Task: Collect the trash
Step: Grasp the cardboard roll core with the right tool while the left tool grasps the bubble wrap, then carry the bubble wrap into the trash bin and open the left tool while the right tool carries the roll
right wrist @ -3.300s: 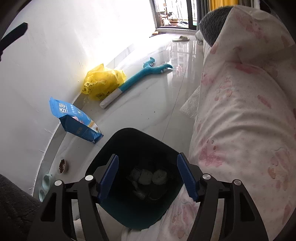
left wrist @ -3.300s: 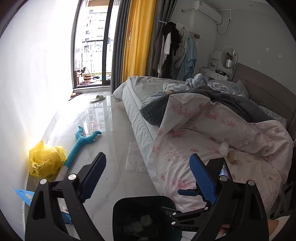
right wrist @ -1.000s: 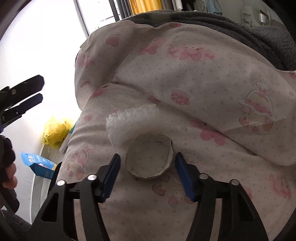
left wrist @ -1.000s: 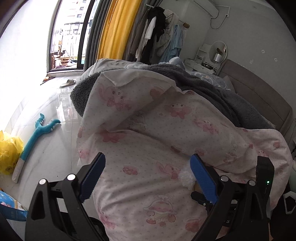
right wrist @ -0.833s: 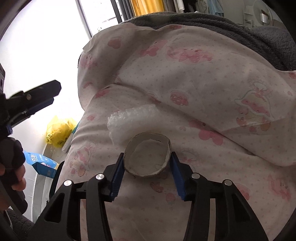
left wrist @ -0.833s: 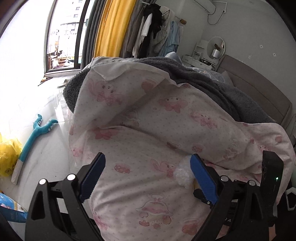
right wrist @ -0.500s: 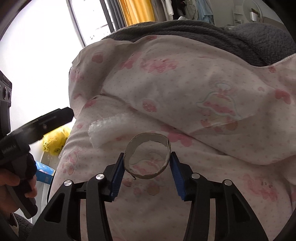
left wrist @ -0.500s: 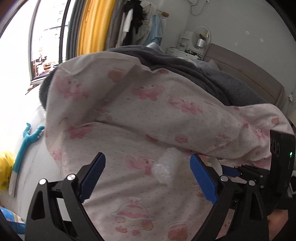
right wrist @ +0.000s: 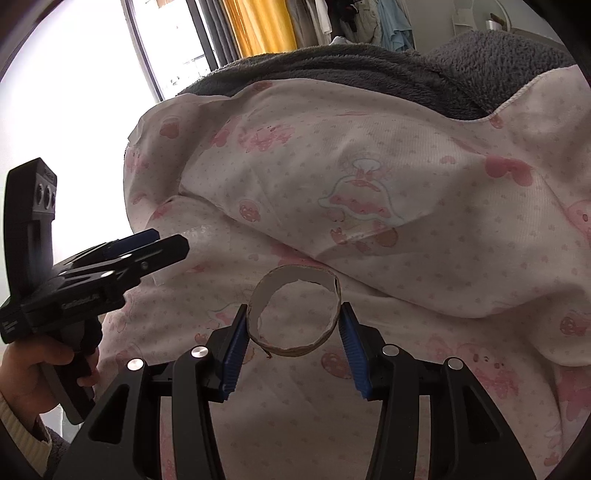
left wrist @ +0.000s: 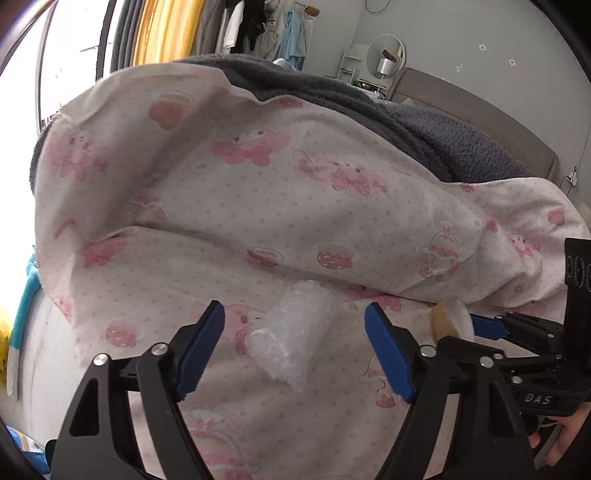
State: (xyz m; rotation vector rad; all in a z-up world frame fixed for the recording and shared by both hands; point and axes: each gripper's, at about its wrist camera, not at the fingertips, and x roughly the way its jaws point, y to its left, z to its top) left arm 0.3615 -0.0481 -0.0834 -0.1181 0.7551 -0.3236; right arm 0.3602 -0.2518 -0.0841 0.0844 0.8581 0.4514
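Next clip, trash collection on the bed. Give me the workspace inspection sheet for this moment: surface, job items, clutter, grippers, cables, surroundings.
Surface: pink-print quilt, rumpled, over a grey fleece blanket.
Job's things: cardboard ring, torn at the edge, clamped between the right gripper's pads; bubble wrap roll lying on the quilt.
Clutter: nothing seen on the quilt besides these.
Grippers: right gripper shut on the ring; left gripper open, straddling the bubble wrap without touching it.
Cables: wall cord at a socket by the headboard.
Surroundings: yellow curtain, hanging clothes, round mirror, bright window.
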